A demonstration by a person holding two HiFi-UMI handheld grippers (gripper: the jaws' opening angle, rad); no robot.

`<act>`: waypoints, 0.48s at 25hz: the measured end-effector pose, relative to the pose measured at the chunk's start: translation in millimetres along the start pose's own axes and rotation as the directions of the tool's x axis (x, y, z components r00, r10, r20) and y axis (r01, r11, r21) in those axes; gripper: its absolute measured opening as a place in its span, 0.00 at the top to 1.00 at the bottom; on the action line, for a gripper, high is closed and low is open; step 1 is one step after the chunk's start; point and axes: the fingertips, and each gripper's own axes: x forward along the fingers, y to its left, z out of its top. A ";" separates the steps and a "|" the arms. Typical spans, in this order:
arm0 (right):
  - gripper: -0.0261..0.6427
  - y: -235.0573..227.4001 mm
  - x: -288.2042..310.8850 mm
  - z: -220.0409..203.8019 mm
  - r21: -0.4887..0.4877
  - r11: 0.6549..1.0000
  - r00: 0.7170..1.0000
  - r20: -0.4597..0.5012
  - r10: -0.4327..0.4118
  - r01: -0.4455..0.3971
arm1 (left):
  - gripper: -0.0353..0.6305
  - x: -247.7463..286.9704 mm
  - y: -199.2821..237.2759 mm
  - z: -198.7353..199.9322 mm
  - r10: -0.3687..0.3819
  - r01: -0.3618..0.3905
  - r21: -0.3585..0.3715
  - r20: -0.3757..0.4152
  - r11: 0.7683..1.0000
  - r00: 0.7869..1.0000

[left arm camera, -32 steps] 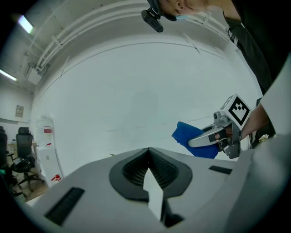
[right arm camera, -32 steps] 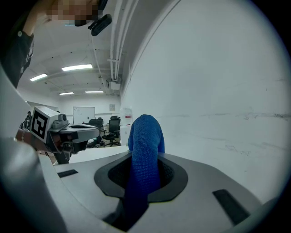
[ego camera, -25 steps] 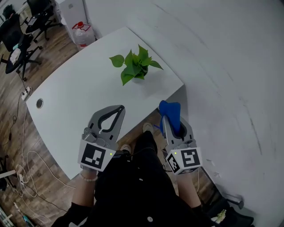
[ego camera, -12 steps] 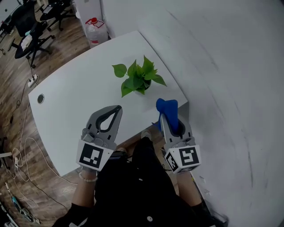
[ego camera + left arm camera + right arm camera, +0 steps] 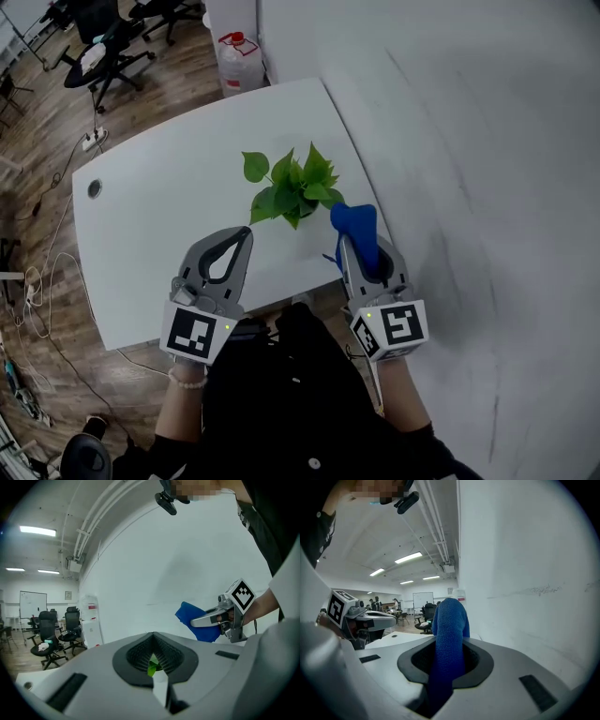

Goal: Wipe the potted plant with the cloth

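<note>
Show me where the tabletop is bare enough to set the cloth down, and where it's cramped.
Bare: the wide stretch of table between the cable hole and the potted plant, and the far end beyond the plant. Cramped: the strip by the wall, where plant, cloth and right tool bunch together.

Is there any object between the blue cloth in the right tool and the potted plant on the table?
Nothing visible stands between them. The blue cloth, clamped in the right tool, appears next to the rightmost leaves of the potted plant in the head view.
</note>
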 end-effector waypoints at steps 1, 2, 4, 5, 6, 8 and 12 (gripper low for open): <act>0.81 -5.0 4.0 -1.0 -0.003 1.000 1.000 -0.001 0.018 -0.018 | 0.93 4.0 -0.7 -0.9 0.021 -0.021 -0.004 -0.003 1.000 1.000; 0.81 -9.9 7.7 -2.1 -0.008 0.999 0.999 -0.001 0.035 -0.035 | 0.93 8.2 -1.3 -2.1 0.042 -0.042 -0.008 -0.005 0.999 0.999; 0.81 -19.2 12.8 -3.0 -0.015 0.998 0.998 -0.003 0.065 -0.065 | 0.93 15.5 -2.7 -3.7 0.079 -0.079 -0.012 -0.010 0.997 0.997; 0.81 -23.7 14.1 -2.5 -0.018 0.997 0.997 -0.003 0.077 -0.077 | 0.93 18.6 -3.3 -3.9 0.095 -0.096 -0.012 -0.016 0.995 0.995; 0.81 -28.3 15.1 -1.4 -0.022 0.996 0.996 -0.003 0.089 -0.089 | 0.93 21.4 -3.8 -3.6 0.110 -0.111 -0.011 -0.021 0.994 0.994; 0.81 -37.3 17.3 -0.2 -0.031 0.994 0.994 -0.004 0.106 -0.106 | 0.93 26.4 -4.0 -2.3 0.137 -0.137 -0.007 -0.025 0.991 0.990; 0.81 -51.9 21.4 -3.4 -0.051 0.992 0.993 -0.015 0.117 -0.118 | 0.93 31.3 -5.5 -3.2 0.173 -0.173 -0.002 -0.035 0.985 0.984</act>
